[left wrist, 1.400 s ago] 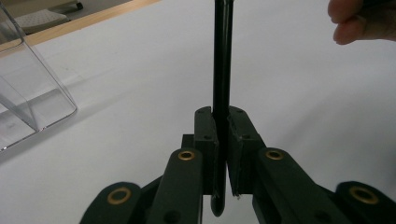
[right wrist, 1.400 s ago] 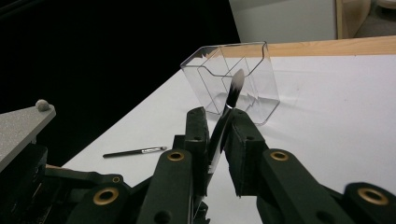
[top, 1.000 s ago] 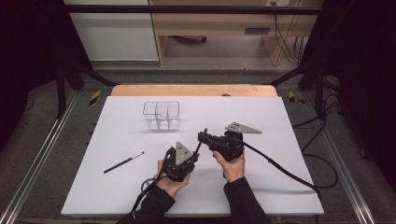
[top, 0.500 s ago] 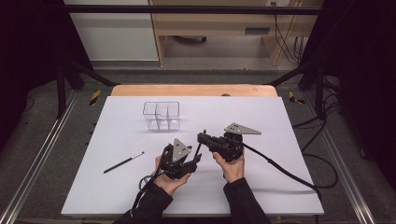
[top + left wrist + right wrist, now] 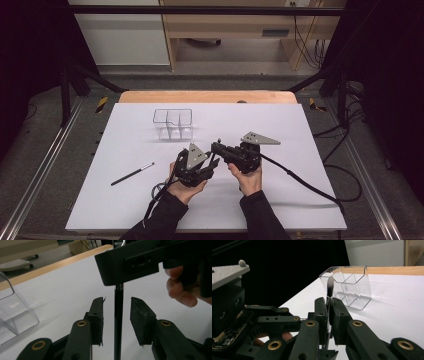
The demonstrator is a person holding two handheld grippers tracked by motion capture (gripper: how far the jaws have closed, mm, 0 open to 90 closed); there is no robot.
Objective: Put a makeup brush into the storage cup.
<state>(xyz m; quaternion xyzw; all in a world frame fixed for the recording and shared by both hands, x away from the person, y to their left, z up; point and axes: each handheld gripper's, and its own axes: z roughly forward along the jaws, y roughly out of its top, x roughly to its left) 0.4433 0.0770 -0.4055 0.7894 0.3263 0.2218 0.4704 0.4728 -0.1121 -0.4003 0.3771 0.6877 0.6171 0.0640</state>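
Since a second ago the left gripper (image 5: 212,162) jaws have been opening then closing, unclamped around the makeup brush (image 5: 330,287) the right gripper (image 5: 329,315) pinches; clear organizer (image 5: 173,123) awaits.

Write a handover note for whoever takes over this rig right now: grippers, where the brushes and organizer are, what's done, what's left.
Right gripper: shut on a makeup brush, bristles up.
Left gripper: open, jaws just been closing, either side of that brush's handle, pads not pressing it.
Clear organizer: far side of the white table, empty.
Second brush: lying flat on the left.
Done: one brush lifted.
Left, likely: put both brushes in the organizer.
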